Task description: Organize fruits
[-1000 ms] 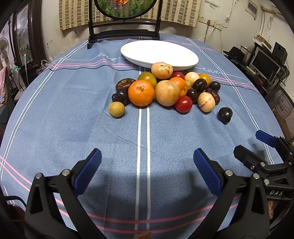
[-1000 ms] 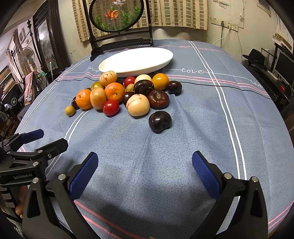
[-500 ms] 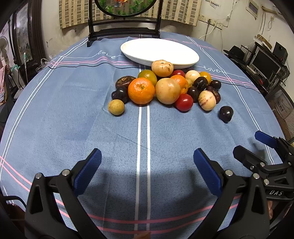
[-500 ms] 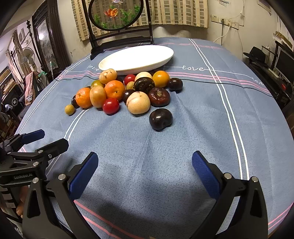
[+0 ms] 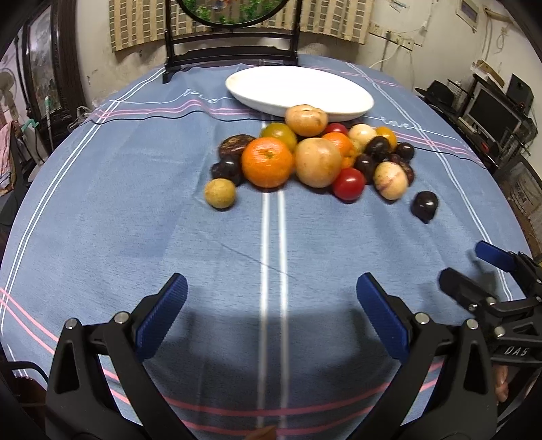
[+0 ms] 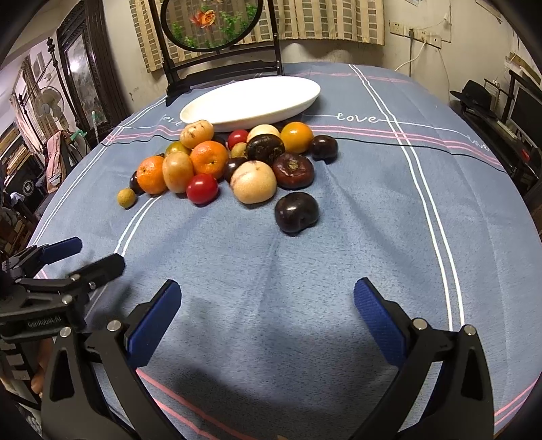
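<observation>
A heap of several fruits lies on the blue tablecloth point(image 5: 135, 220) in front of an empty white oval plate point(image 5: 298, 88), which also shows in the right wrist view point(image 6: 250, 98). An orange point(image 5: 267, 162), a tan round fruit point(image 5: 317, 161), a red tomato point(image 5: 348, 183) and a small yellow fruit point(image 5: 220, 193) lie nearest. A dark plum point(image 6: 296, 211) lies apart at the heap's near right. My left gripper point(image 5: 271, 311) is open and empty, well short of the heap. My right gripper point(image 6: 267, 311) is open and empty, short of the plum.
A dark wooden stand with a round fish picture point(image 6: 210, 23) stands behind the plate at the table's far edge. Monitors and shelves point(image 5: 491, 105) are off the table to the right. A fan and clutter point(image 6: 47, 101) are at the left.
Both grippers have moved a little forward toward the fruit, which looks slightly nearer. Both stay open and empty. No fruit has moved.
</observation>
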The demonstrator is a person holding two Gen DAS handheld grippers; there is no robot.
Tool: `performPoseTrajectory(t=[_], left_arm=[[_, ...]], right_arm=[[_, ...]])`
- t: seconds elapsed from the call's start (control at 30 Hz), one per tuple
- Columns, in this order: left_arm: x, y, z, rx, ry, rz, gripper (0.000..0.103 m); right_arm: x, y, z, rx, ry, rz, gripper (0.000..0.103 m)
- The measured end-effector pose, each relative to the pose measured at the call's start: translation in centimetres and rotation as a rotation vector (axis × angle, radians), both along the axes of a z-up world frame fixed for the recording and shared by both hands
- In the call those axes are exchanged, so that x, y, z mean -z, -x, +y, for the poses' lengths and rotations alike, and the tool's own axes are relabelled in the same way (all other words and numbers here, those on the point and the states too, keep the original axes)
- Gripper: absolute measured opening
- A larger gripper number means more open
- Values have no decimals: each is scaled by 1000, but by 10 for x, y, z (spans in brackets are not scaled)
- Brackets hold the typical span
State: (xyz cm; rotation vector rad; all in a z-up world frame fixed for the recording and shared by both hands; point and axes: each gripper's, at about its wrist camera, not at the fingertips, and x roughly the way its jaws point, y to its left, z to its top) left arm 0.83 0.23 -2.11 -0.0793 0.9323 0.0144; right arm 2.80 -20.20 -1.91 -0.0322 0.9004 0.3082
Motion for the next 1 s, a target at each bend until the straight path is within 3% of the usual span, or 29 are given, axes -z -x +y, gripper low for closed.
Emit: performPoseTrajectory(t=[0.2, 0.43, 0.6, 0.87, 0.93, 1.0], left_arm=[[18, -11, 31, -69, 11, 72, 101], [23, -22, 32, -40, -50, 120, 101], [26, -16, 33, 24, -76, 70, 101], [25, -16, 39, 172, -66, 55, 101], [16, -22, 46, 175, -51, 6, 101], [7, -32, 52, 193, -21, -30, 101]], right_arm=[[9, -11, -15, 31, 13, 44, 102], [19, -26, -10, -24, 83, 121, 102], [24, -14, -2, -90, 176, 64, 102], [24, -11, -16, -253, 177, 69, 102], [20, -14, -19, -270, 170, 90, 102], [7, -14, -23, -244, 156, 6, 102]])
